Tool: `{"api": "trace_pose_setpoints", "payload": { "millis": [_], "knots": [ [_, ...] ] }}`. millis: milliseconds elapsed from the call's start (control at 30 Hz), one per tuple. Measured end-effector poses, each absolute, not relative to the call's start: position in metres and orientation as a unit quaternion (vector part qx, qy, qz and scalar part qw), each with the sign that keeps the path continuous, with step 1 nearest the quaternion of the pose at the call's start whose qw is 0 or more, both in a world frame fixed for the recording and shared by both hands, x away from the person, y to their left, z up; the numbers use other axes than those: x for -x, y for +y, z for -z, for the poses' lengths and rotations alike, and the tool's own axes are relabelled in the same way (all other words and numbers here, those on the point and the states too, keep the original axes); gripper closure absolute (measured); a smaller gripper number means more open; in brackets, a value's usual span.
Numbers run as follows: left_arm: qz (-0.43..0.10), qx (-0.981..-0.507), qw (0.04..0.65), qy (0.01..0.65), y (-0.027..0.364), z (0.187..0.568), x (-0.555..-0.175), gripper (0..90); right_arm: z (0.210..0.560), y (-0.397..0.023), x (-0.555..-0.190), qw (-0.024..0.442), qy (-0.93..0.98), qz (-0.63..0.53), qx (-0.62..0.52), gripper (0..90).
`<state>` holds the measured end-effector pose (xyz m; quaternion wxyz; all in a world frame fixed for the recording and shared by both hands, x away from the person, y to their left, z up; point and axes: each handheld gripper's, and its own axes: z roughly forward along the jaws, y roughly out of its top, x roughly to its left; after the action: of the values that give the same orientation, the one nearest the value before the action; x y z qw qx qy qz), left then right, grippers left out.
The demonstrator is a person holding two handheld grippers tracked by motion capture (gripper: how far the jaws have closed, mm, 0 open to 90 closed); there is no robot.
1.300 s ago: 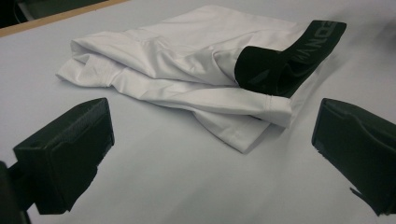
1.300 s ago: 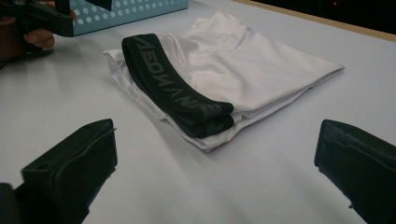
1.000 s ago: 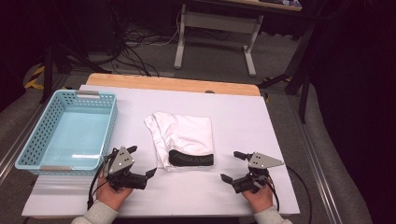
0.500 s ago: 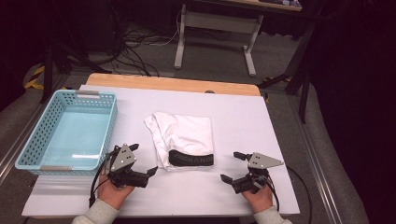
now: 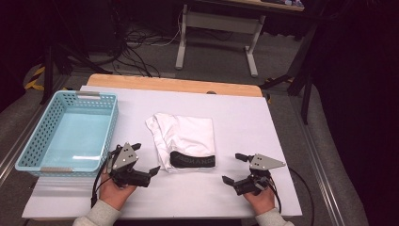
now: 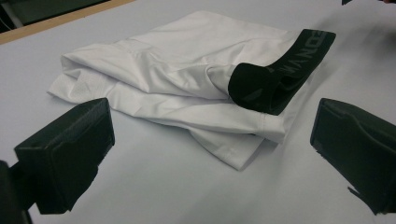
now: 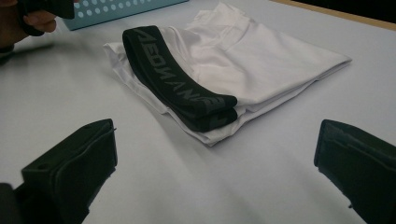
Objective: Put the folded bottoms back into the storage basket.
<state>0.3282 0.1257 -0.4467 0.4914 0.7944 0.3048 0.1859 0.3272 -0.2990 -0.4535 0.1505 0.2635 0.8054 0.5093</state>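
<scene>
Nearest the person, the 2 grippers sit low over the white table (image 5: 282,122), each with its jaws spread wide and nothing between them. The left gripper (image 5: 145,160) is just beside the near-left corner of the folded garment (image 5: 186,139); the right gripper (image 5: 235,168) is near the garment's near-right corner but a little farther off, with bare table between. So the left one is the nearer of the 2.

The garment lies between the grippers and slightly ahead of them, flat on the table at its middle. It is white cloth, folded into a rough rectangle, with a black waistband (image 5: 192,160) running left to right along the near edge. In the left gripper view the waistband (image 6: 280,70) lies to the right and beyond the open jaws, while a loose white fold (image 6: 224,140) points toward them. In the right gripper view the waistband (image 7: 182,79) runs diagonally away to the left, its doubled end nearest the jaws.

My reading is that each gripper has to move forward and inward to take a near corner, the jaws closing across the layered edge.

Left of the garment, close by the left gripper, stands an empty blue basket (image 5: 33,150). Nothing lies between either gripper and the cloth. Beyond the table's far wooden edge are cables and a desk frame on the floor.
</scene>
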Motion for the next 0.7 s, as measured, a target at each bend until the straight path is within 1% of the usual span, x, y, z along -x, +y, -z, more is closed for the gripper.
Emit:
{"api": "trace_pose_setpoints", "payload": {
  "millis": [367, 700],
  "knots": [
    [-0.177, -0.807, 0.476, 0.301, 0.12, 0.434, -0.339, 0.9, 0.454, -0.299, -0.328, 0.148, 0.806, -0.509, -0.264, 0.1],
    [-0.169, -0.807, 0.481, 0.299, 0.116, 0.423, -0.355, 1.0, 0.454, -0.299, -0.328, 0.147, 0.806, -0.51, -0.262, 0.1]
  ]
}}
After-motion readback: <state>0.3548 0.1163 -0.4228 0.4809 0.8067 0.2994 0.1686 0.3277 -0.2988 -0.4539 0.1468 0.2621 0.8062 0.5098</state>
